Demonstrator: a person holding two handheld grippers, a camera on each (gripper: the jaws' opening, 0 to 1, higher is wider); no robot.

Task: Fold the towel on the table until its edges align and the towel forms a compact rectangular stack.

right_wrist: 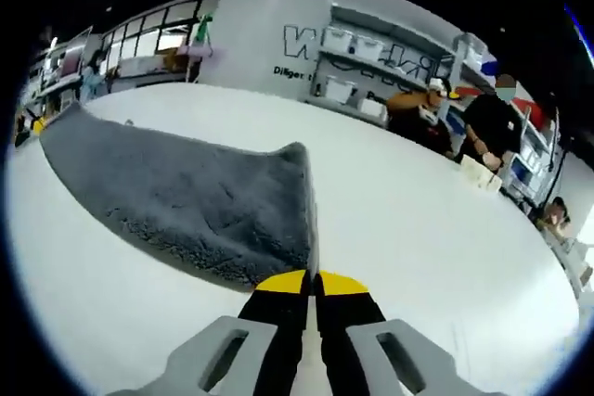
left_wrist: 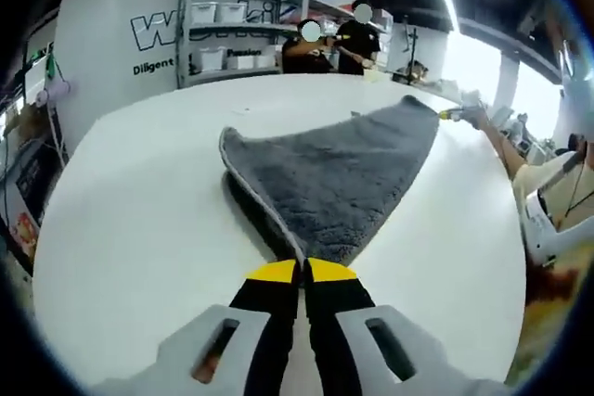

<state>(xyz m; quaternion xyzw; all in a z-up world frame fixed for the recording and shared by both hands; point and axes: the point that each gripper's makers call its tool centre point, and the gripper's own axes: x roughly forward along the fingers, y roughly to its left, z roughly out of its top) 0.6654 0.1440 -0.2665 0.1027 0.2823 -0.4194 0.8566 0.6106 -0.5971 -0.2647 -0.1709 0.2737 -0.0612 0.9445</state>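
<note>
A grey fluffy towel lies on the round white table, drawn out between two corners. My left gripper is shut on its near corner, yellow-tipped jaws pressed together. At the towel's far corner, my right gripper shows small, held by a person's arm. In the right gripper view the towel stretches away to the left, and my right gripper is shut on its near corner. The towel's far end reaches the table's left edge, where something yellow shows, too small to make out.
Metal shelves with white bins stand against a white wall behind the table. Two people stand at the far side, also seen in the right gripper view. Bare table surface lies to the right of the towel.
</note>
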